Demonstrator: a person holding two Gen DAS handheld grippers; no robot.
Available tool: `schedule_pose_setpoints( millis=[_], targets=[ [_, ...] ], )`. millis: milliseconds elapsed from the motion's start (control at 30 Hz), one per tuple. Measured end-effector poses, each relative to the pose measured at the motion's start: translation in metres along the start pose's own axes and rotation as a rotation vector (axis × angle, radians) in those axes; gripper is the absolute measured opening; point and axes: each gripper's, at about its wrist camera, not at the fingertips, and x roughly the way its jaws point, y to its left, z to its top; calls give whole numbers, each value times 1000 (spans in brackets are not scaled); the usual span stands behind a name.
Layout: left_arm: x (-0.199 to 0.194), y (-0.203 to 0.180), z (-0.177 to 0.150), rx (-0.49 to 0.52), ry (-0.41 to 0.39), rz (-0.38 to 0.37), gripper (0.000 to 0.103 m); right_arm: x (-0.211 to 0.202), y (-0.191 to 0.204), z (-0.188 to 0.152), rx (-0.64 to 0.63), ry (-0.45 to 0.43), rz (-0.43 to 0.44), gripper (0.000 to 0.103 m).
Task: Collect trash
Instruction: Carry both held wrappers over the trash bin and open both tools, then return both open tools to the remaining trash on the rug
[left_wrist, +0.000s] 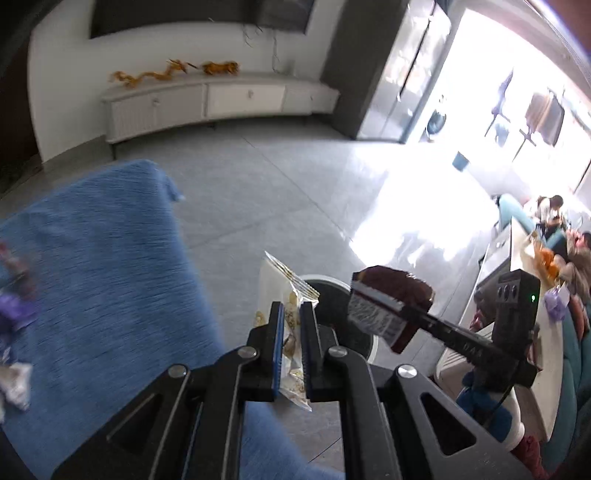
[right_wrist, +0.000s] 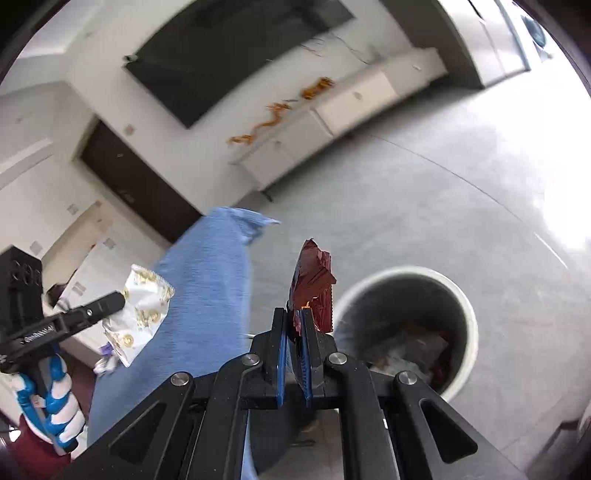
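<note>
My left gripper is shut on a white wrapper with gold print, held just past the edge of the blue cloth. In the right wrist view the same gripper and white wrapper show at the left, in a blue-and-white gloved hand. My right gripper is shut on a crumpled dark red wrapper, beside the rim of a round white bin with trash inside. The left wrist view shows the right gripper holding the red wrapper over the bin.
Purple wrappers and a crumpled white one lie on the blue cloth at the left. Grey tile floor stretches to a low white cabinet under a wall screen. People sit at a sofa on the far right.
</note>
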Motion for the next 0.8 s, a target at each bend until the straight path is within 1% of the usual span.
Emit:
schedule_pose_setpoints(
  millis=[133,267,400,500,533,567,600,633,667,800],
  targets=[
    [60,-18,10,-5,85,-26,8,20,-31,-3,64,32,-47,7],
    [110,-29,13,-20,152,-43,9,38,-46,-6,92,63,-86,10],
    [142,-30,13,-55,210,-71,10,52,-58,-10,108,92,-133,10],
    [152,-29,10,-75,236,-91,11,55,-70,-15,125,111,-158,10],
    [153,-29,9,-76,240,-99,14,56,-74,-16,128,113,-162,16],
    [152,-27,7,-74,240,-105,25,55,-75,-17,131,113,-165,26],
    [151,-27,6,-76,238,-108,32,55,-78,-18,135,111,-173,30],
    [148,-26,5,-80,228,-111,45,53,-78,-18,138,108,-176,36],
    [142,-21,5,-83,218,-116,47,52,-77,-18,140,104,-178,37],
    [120,-22,7,-71,185,-129,47,41,-71,-12,129,78,-191,37]
  ],
)
